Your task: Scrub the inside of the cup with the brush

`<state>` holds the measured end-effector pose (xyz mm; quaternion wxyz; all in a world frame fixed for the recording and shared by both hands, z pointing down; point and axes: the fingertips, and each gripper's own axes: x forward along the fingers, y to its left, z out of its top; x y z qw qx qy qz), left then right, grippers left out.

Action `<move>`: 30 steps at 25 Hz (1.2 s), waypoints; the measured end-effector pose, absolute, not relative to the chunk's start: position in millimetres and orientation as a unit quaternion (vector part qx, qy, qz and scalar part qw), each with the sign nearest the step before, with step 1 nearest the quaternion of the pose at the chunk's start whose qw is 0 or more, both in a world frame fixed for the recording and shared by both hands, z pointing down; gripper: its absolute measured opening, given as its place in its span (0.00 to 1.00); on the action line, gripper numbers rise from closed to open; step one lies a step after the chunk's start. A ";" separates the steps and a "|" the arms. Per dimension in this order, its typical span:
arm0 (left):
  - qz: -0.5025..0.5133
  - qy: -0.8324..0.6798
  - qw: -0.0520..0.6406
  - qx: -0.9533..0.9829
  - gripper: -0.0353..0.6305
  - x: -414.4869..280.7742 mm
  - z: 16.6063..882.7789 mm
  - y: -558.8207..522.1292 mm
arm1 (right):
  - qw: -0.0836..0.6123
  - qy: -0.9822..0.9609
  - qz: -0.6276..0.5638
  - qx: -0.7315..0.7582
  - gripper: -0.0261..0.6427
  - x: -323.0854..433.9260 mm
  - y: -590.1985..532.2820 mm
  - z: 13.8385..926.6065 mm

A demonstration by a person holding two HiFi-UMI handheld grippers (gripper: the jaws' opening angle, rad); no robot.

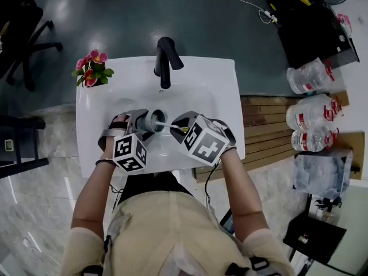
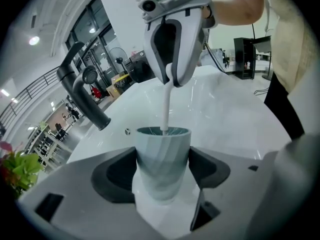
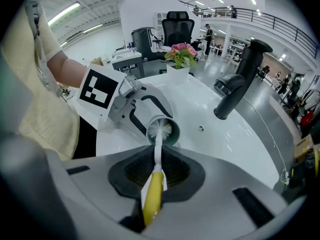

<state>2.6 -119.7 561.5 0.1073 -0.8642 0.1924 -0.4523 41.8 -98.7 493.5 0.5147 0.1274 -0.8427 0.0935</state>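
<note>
Surroundings: white rectangular washbasin (image 1: 215,91) on a dark grey floor. A black curved tap (image 1: 165,62) stands at its far edge, with the spout reaching over the bowl just beyond the two tools but apart from them. A pot of pink flowers with green leaves (image 1: 92,69) sits at the far left corner, well clear of the work. On the floor to the right of the basin are clear plastic water bottles with red labels (image 1: 313,114) and brown wooden planks (image 1: 270,132). A black wheeled chair (image 1: 26,36) stands far to the left. Clearance: bare white bowl lies open to the right and on the far side of the tools. The near rim runs under the person's forearms, and nothing stands between tap and cup. Task items: pale grey-blue ribbed plastic cup (image 2: 162,159), held over the front middle of the bowl, lying on its side in the head view with its mouth turned to the right. The left gripper (image 2: 162,171) has its dark padded jaws closed against the cup's two sides near the base. The white-bristled brush (image 3: 160,130) has a thin white stem and a yellow handle. The right gripper (image 3: 157,173) has its jaws pinched on that handle, the stem running straight out and the bristle head sitting inside the cup's rim.
</note>
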 end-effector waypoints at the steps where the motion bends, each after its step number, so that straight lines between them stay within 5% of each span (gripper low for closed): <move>1: -0.451 0.191 0.107 -0.865 0.55 3.3 561.6 -119.8 | 0.514 -0.843 0.094 0.130 0.11 42.5 -98.3 493.2; 15: -0.454 0.158 0.140 -0.865 0.55 13.0 565.6 -109.0 | 0.493 -0.850 0.110 0.152 0.11 82.4 -82.5 467.3; 30: -0.437 0.156 0.101 -0.880 0.55 13.6 562.5 -109.2 | 0.467 -0.859 0.136 0.161 0.11 93.1 -84.8 457.9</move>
